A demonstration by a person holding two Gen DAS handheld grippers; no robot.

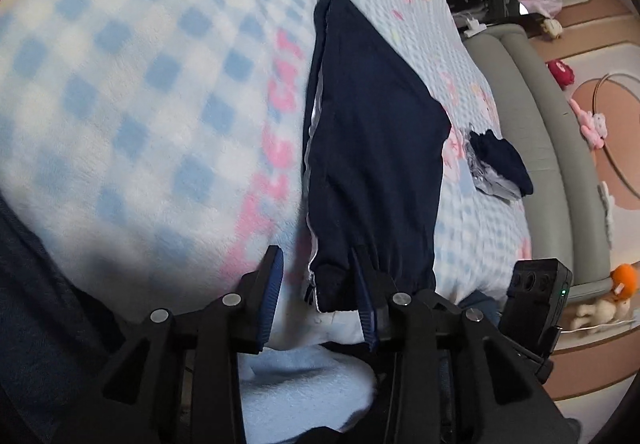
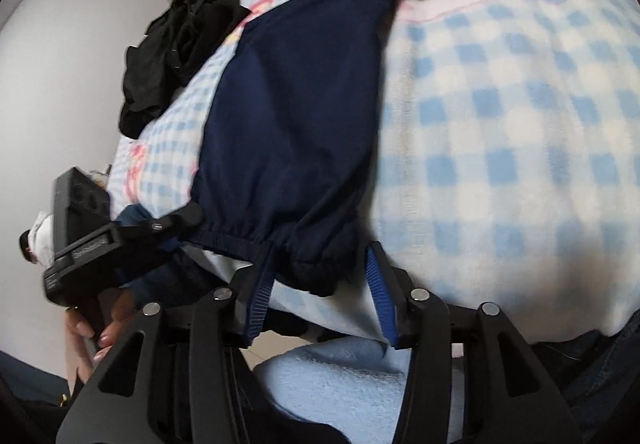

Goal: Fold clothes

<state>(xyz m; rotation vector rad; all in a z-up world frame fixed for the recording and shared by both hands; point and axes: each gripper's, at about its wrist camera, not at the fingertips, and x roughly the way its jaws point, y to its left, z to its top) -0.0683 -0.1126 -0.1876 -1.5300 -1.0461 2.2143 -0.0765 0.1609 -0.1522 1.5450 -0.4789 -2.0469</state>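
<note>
A pair of navy trousers [image 1: 372, 147] lies lengthwise on a blue-and-white checked blanket [image 1: 132, 95], folded leg over leg, with a white side stripe along the left edge. My left gripper [image 1: 318, 264] is open, its jaws standing either side of the near corner of the trousers. In the right wrist view the trousers [image 2: 296, 115] stretch away, elastic waistband nearest. My right gripper [image 2: 322, 256] is open around the bunched right end of the waistband. The left gripper [image 2: 80, 240] shows at the waistband's left end.
A black garment [image 2: 180, 47] lies crumpled at the bed's far left edge. A small dark folded item [image 1: 500, 167] lies on the blanket to the right of the trousers. A grey padded bed frame [image 1: 536, 147] and toys on the floor [image 1: 560, 71] lie beyond.
</note>
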